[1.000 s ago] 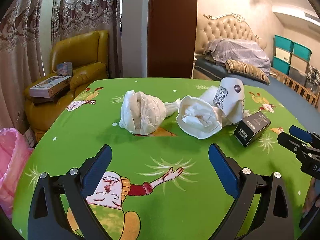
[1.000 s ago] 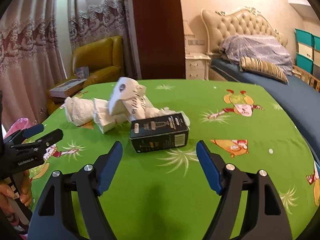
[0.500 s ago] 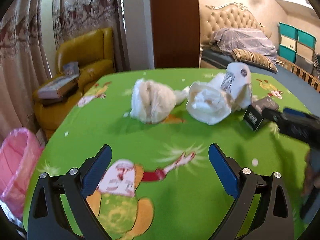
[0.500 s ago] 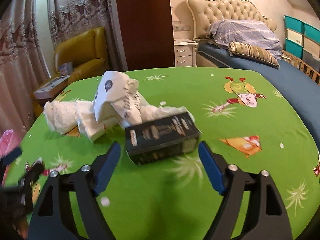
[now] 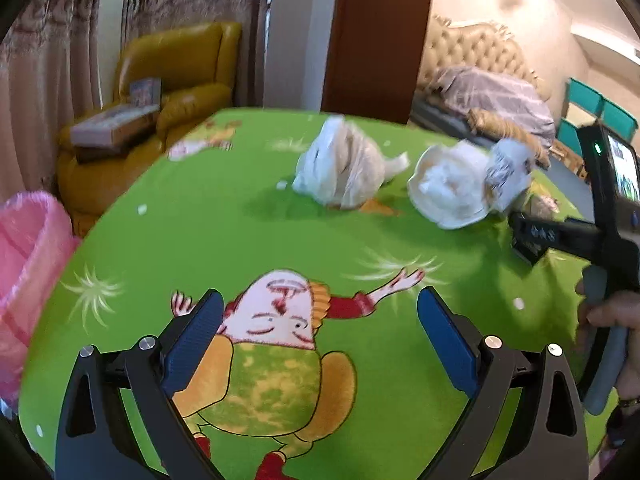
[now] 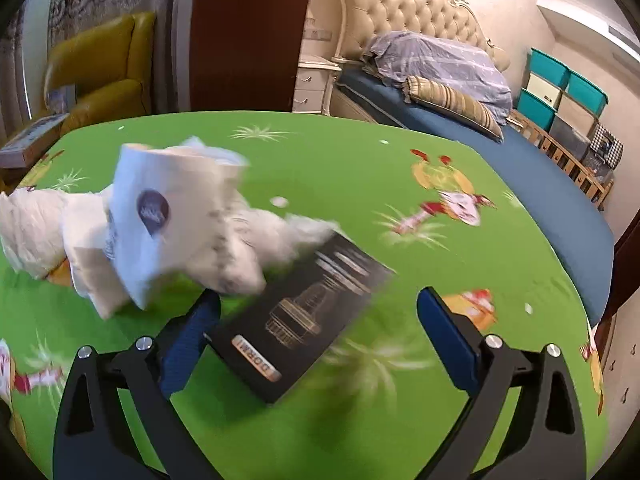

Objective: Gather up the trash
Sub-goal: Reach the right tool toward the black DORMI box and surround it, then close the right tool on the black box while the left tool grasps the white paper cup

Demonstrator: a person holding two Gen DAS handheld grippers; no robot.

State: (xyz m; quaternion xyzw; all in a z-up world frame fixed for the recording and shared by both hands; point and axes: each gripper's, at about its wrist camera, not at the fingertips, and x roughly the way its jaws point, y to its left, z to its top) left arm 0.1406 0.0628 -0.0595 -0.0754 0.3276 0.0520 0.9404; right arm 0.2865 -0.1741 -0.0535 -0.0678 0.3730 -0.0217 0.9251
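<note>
Between wide-open right claw [image 6: 319, 320]: black box [image 6: 298, 322], long axis diagonal, near-left→far-right.

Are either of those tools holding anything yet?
No. Both are open: the left tool over bare tablecloth, the right tool around the black box, not clamped.

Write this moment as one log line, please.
right gripper: open, around black box | left gripper: open, holds nothing | white trash on table | pink bin: table's left
</note>
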